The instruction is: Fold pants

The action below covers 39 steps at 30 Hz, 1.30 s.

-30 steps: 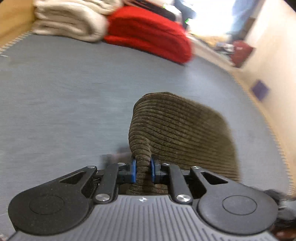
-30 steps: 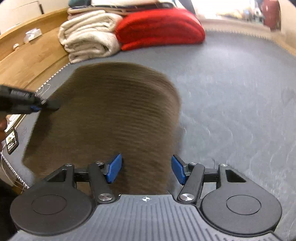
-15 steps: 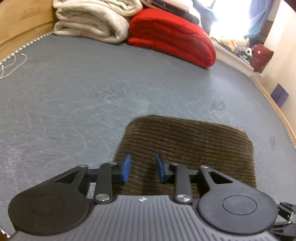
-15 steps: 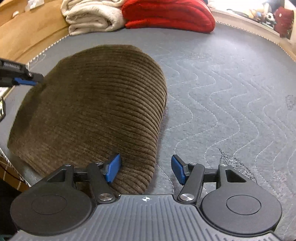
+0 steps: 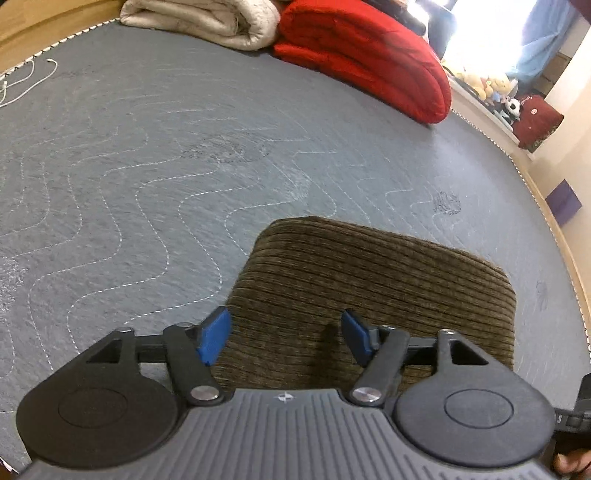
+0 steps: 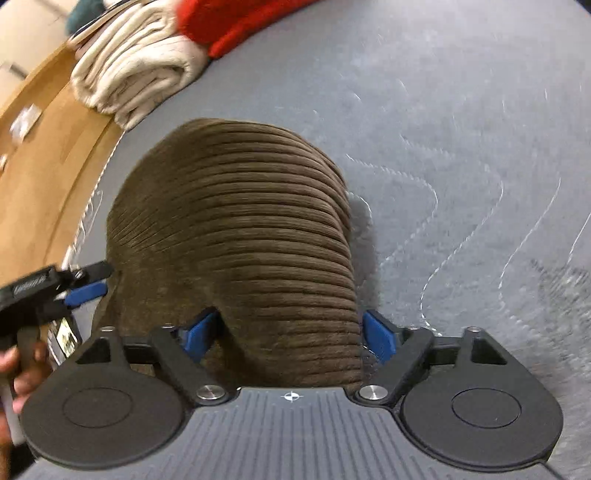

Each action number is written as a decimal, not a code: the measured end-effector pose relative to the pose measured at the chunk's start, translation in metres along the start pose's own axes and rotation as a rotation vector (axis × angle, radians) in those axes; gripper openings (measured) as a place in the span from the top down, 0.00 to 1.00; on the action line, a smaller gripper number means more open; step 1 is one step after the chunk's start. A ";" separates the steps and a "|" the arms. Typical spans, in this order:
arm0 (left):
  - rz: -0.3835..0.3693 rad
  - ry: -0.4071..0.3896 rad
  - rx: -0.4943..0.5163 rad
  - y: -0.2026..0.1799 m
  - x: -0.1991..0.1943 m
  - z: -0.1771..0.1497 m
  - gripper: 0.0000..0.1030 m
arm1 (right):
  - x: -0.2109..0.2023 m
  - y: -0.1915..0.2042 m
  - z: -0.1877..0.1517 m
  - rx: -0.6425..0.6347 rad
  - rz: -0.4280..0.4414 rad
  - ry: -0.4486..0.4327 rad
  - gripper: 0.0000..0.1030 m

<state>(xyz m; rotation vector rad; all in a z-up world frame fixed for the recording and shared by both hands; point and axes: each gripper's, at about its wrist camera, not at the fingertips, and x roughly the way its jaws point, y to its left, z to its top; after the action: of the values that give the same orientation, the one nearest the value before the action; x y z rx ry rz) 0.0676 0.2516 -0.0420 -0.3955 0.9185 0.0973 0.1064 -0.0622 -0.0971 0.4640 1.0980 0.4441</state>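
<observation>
The left wrist view is taken from just behind the left hand-held gripper point(image 5: 284, 338), tilted down and looking close over the folded brown pants point(image 5: 369, 295) and across the grey mattress point(image 5: 147, 166) toward the cream blanket point(image 5: 207, 22) and red blanket point(image 5: 365, 59) at the far end. The right wrist view is taken likewise from behind the right hand-held gripper point(image 6: 291, 336), tilted down and set very near the pants point(image 6: 236, 229). Shared by both views are the pants, the mattress point(image 6: 461, 129) and both blankets point(image 6: 136, 77) point(image 6: 229, 22), and the left hand-held gripper point(image 6: 83, 284) is caught at the left edge of the right view.
</observation>
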 end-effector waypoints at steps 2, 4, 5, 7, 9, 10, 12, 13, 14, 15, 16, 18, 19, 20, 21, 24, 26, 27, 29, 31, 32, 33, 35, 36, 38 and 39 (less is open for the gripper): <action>0.033 0.017 0.016 0.004 0.005 0.000 0.19 | 0.003 -0.006 0.001 0.025 0.036 0.007 0.15; 0.006 0.073 0.006 0.011 0.014 -0.004 0.19 | 0.003 -0.007 0.002 0.024 0.064 0.004 0.15; -0.045 0.110 -0.023 0.016 0.022 -0.005 0.19 | 0.002 -0.005 0.003 0.016 0.078 0.001 0.17; -0.161 0.178 -0.124 0.029 0.037 -0.005 0.18 | 0.002 -0.003 0.005 0.003 0.101 -0.010 0.20; -0.204 0.211 -0.173 0.035 0.048 -0.004 0.16 | 0.005 -0.004 0.009 -0.002 0.116 -0.018 0.28; -0.219 0.225 -0.190 0.037 0.053 -0.004 0.16 | 0.004 -0.004 0.008 -0.003 0.125 -0.025 0.32; -0.253 0.256 -0.221 0.035 0.064 -0.002 0.16 | 0.002 -0.007 0.008 0.003 0.139 -0.039 0.46; -0.259 0.264 -0.221 0.031 0.069 -0.001 0.17 | -0.001 -0.007 0.009 0.012 0.149 -0.047 0.50; -0.260 0.269 -0.218 0.025 0.073 0.001 0.17 | -0.005 -0.008 0.010 0.017 0.159 -0.055 0.56; -0.256 0.269 -0.214 0.021 0.075 0.002 0.17 | -0.008 -0.008 0.011 0.013 0.163 -0.068 0.60; -0.260 0.269 -0.217 0.015 0.078 0.005 0.23 | -0.016 -0.006 0.014 -0.007 0.163 -0.094 0.61; -0.306 0.261 -0.213 0.000 0.081 0.010 0.38 | -0.033 -0.006 0.024 -0.018 0.187 -0.138 0.62; -0.342 0.253 -0.203 -0.012 0.082 0.013 0.48 | -0.042 -0.007 0.030 -0.028 0.184 -0.161 0.62; -0.385 0.245 -0.184 -0.025 0.082 0.017 0.55 | -0.052 -0.009 0.037 -0.039 0.172 -0.187 0.62; -0.420 0.238 -0.158 -0.040 0.082 0.021 0.60 | -0.064 -0.014 0.046 -0.040 0.161 -0.216 0.62; -0.469 0.202 -0.065 -0.092 0.082 0.031 0.59 | -0.101 -0.042 0.075 -0.008 0.131 -0.264 0.62; -0.479 0.194 -0.018 -0.124 0.085 0.034 0.59 | -0.124 -0.062 0.093 -0.037 0.104 -0.268 0.63; -0.477 0.196 -0.007 -0.136 0.088 0.034 0.55 | -0.131 -0.070 0.098 -0.051 0.092 -0.269 0.63; -0.423 0.193 0.025 -0.155 0.094 0.034 0.48 | -0.142 -0.089 0.110 -0.086 0.060 -0.265 0.62; -0.267 0.137 0.115 -0.173 0.093 0.034 0.32 | -0.145 -0.115 0.122 -0.084 -0.006 -0.240 0.56; -0.181 0.102 0.150 -0.177 0.093 0.036 0.28 | -0.143 -0.126 0.127 -0.085 -0.124 -0.233 0.52; -0.133 0.071 0.162 -0.179 0.091 0.039 0.28 | -0.139 -0.128 0.128 -0.100 -0.267 -0.241 0.59; -0.159 0.044 0.119 -0.177 0.084 0.046 0.32 | -0.146 -0.125 0.120 -0.144 -0.579 -0.348 0.65; -0.205 0.045 0.084 -0.176 0.082 0.048 0.38 | -0.155 -0.125 0.113 -0.166 -0.539 -0.389 0.65; -0.286 0.054 0.063 -0.179 0.079 0.050 0.49 | -0.165 -0.126 0.103 -0.155 -0.402 -0.396 0.65; -0.311 0.060 0.086 -0.183 0.078 0.048 0.59 | -0.166 -0.125 0.099 -0.159 -0.348 -0.380 0.65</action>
<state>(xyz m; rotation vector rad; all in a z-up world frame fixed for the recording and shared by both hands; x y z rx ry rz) 0.1969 0.0935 -0.0238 -0.4584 0.9068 -0.2389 0.1462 -0.2702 -0.0078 0.1977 0.7469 0.1258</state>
